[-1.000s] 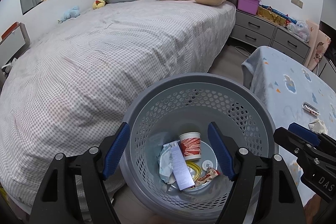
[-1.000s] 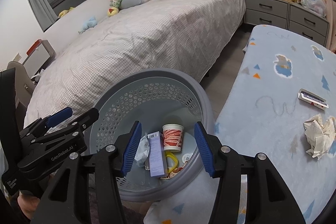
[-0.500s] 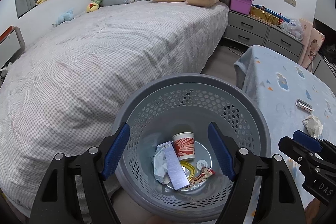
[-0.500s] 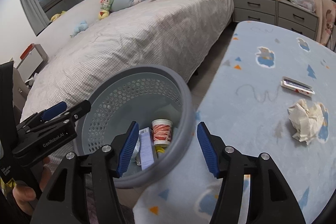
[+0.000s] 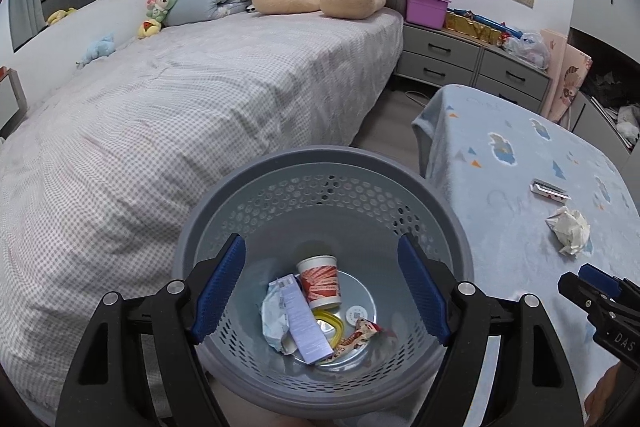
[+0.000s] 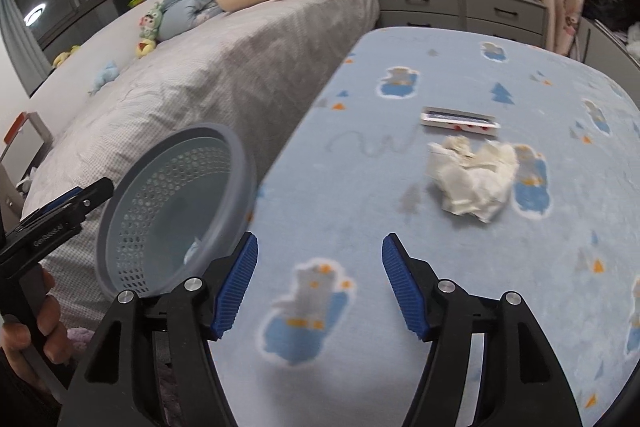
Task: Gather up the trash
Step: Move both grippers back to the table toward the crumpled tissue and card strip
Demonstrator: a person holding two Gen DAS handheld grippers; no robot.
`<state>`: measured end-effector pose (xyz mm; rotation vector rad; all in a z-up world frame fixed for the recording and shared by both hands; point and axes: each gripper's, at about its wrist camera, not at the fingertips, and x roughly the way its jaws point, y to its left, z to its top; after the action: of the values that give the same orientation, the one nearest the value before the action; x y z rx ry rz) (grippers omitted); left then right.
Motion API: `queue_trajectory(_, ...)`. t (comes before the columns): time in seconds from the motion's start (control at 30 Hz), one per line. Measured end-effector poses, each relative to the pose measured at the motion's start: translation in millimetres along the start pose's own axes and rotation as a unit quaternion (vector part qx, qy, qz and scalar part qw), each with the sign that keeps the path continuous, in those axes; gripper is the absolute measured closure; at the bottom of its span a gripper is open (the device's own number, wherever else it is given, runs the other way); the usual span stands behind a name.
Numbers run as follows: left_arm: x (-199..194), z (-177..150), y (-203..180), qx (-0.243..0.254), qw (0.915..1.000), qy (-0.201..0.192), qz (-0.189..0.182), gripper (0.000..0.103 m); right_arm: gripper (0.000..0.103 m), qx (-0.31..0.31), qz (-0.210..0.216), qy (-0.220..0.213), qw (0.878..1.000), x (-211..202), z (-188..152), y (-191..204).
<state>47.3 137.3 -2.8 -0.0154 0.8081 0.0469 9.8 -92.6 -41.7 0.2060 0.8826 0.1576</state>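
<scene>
Opening right hand-held gripper (image 6: 318,283), empty; left hand-held gripper (image 5: 320,295) spread; one tissue wad (image 6: 472,177), one wrapper (image 6: 460,118).

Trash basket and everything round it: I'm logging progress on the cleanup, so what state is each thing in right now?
Trash basket: upright, partly filled.
Paper cup: lying in the basket.
Crumpled tissue: on the blue tablecloth, not yet collected.
Flat wrapper: beside the tissue, not yet collected.
Left hand-held gripper: open, empty, above the basket.
Right hand-held gripper: jaws opening, empty, short of the tissue.
</scene>
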Motion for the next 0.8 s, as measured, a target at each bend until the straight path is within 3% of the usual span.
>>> queue_trajectory(0.37, 2, -3, -26, 0.018, 0.9998, 0.001, -0.011, 0.028, 0.038, 0.044, -0.030, -0.016, 0.998, -17, -7, -55)
queue_trajectory(0.8, 7, -4, -56, 0.042, 0.9989, 0.006, -0.019, 0.028, 0.036, 0.059, -0.051, -0.025, 0.997, -20, -3, -80)
